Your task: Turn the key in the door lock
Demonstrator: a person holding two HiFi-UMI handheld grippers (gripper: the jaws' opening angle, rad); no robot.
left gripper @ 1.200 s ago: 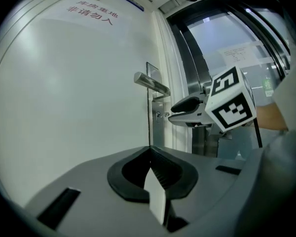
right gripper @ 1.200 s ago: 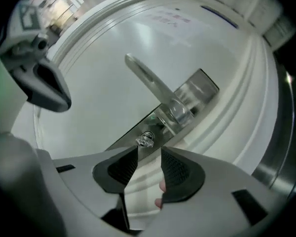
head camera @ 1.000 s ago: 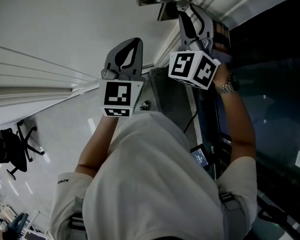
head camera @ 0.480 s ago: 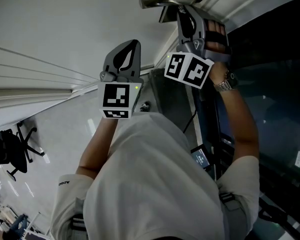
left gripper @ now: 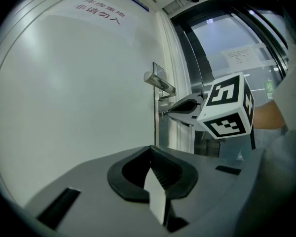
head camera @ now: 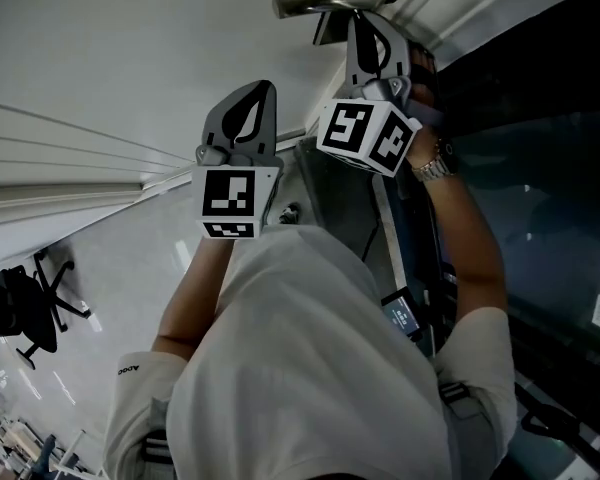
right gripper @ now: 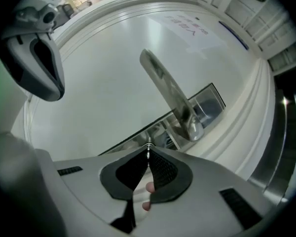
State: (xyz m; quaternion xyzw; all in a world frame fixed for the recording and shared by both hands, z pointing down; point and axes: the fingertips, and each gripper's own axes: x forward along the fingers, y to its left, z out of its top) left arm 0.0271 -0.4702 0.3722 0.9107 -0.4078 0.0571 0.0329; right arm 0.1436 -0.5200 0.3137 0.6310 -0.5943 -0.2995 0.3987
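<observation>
Two grippers face the door [right gripper: 103, 83]. Our right gripper [right gripper: 148, 154] has just been closing its jaws, pinching the key [right gripper: 148, 145] under the handle [right gripper: 170, 90]. Our left gripper [left gripper: 150, 154] has jaws pressed together, empty.

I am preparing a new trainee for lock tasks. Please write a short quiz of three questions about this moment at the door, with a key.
1. True or false: the left gripper touches the door handle.
2. Which gripper reaches just below the handle? A) left B) right
3. What small metal thing stands between the jaw tips of the right gripper?

Key:
1. False: it is held apart from the door, shut and empty.
2. B.
3. The key. The jaws have just been closing, and the key is between them.
</observation>
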